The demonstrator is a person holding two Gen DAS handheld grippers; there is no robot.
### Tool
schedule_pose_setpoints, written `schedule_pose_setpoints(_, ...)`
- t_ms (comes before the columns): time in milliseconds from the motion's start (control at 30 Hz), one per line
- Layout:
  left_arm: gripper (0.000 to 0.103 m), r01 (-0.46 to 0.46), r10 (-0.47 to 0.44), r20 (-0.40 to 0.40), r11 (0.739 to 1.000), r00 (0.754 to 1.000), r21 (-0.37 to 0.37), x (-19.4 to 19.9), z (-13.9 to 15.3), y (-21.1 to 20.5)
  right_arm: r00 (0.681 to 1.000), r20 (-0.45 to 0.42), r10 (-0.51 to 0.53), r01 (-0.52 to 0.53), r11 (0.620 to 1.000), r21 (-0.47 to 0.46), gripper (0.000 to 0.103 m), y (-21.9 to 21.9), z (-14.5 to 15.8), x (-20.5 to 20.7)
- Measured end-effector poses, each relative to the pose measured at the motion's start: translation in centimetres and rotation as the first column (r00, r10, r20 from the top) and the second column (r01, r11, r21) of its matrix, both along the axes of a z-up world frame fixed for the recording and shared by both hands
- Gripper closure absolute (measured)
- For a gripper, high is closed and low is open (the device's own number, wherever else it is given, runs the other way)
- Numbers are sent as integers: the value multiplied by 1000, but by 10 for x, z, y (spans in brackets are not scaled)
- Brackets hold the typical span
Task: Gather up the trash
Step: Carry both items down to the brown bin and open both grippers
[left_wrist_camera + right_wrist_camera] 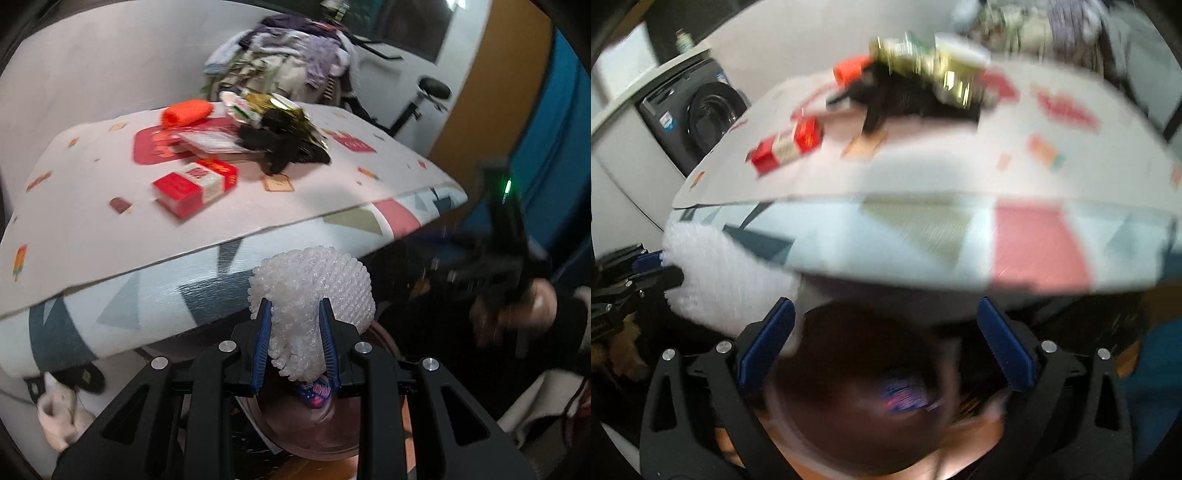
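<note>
My left gripper (295,304) is shut on a white wad of bubble wrap (314,280), which bulges out past the blue pads. It hangs below the table's edge, over a round bin with a dark liner (314,432). A blue and pink wrapper (314,393) lies in the bin. In the right wrist view my right gripper (885,306) stands wide open over the same bin (849,424) with nothing between its fingers. The wrapper (905,395) lies below it. The white wad (727,273) and the left gripper (670,266) are at the left.
On the table (92,229), under a patterned cloth, lie a red box (195,184), a black glove (280,144), gold foil (284,107) and an orange roll (186,110). A clothes pile (288,59) lies behind it and a washing machine (698,122) stands at the left. A hand (532,306) holds the right gripper.
</note>
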State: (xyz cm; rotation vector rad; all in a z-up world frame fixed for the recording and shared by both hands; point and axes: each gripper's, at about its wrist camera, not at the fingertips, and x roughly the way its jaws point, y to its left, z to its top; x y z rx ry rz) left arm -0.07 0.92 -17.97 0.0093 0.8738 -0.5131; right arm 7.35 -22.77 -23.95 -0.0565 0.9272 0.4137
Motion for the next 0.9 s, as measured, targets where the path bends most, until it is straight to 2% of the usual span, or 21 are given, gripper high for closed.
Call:
schedule_pose_setpoints(67,78,36,-36,2,999,999,27,2,-6,-8,993,110,33,-25,997,-71,6,-5,8,-1)
schedule_pose_setpoints(133,78,71,-71,-1,996,997,58,6,-15,-18,984,170,57,-43,995,-87,6,-10,9,-1)
schedule_pose_setpoints(200,78,96,-96,-13,993,995,71,10,-24,-24,988,151,44,-40,999,-28,6,-19,7,1)
schedule_pose_setpoints(300,78,130,-126,-59,989,990,72,15,-45,-33,986,164,22,-19,1000,-20,6,-27,6,0)
schedule_pose_setpoints(500,77,149,-139,-121,985,983,82,21,-66,-41,986,162,48,-37,997,-67,6,-7,-3,-4)
schedule_pose_setpoints(700,75,152,-139,-141,985,980,85,22,-71,-43,986,161,45,-36,998,-57,6,-7,-3,-4)
schedule_pose_setpoints(767,70,144,-131,-144,986,981,86,23,-73,-43,987,156,33,-26,999,-48,6,-9,-4,-2)
schedule_pose_setpoints(833,60,138,-124,-156,987,980,81,25,-74,-42,988,150,22,-16,999,-39,6,-12,-4,0)
schedule_pose_setpoints(900,43,125,-112,-155,989,981,80,25,-74,-39,990,144,16,-11,999,-36,6,-13,-5,1)
